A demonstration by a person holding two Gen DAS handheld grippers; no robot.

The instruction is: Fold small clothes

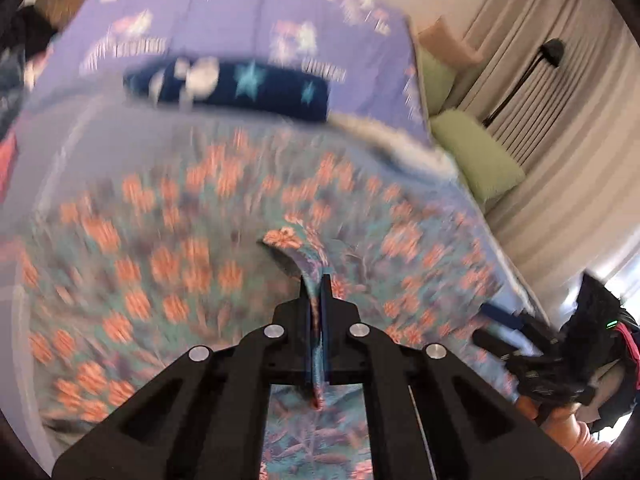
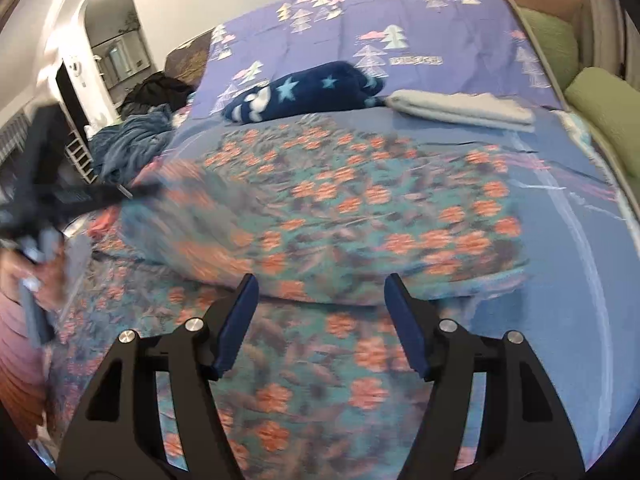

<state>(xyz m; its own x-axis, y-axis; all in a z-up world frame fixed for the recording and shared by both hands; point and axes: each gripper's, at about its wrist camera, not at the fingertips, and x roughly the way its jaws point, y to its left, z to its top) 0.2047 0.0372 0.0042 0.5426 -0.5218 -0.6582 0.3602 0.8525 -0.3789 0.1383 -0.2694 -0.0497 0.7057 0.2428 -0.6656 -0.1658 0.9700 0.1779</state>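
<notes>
A teal garment with orange flowers [image 1: 180, 248] lies spread on the bed; the left wrist view is blurred by motion. My left gripper [image 1: 319, 284] is shut on a pinched fold of this floral garment, which runs up between the fingers. In the right wrist view the same floral garment [image 2: 360, 208] lies with one part folded over itself. My right gripper [image 2: 320, 292] is open and empty just above its near part. The left gripper [image 2: 36, 200] shows blurred at the far left, with the person's hand.
A purple bedsheet with tree prints [image 2: 400, 40] covers the bed. A dark blue star-patterned bundle [image 2: 312, 92] and a folded pale cloth [image 2: 464, 110] lie beyond the garment. Green cushions [image 2: 600, 108] line the right edge. A heap of blue and black clothes [image 2: 136, 132] lies far left.
</notes>
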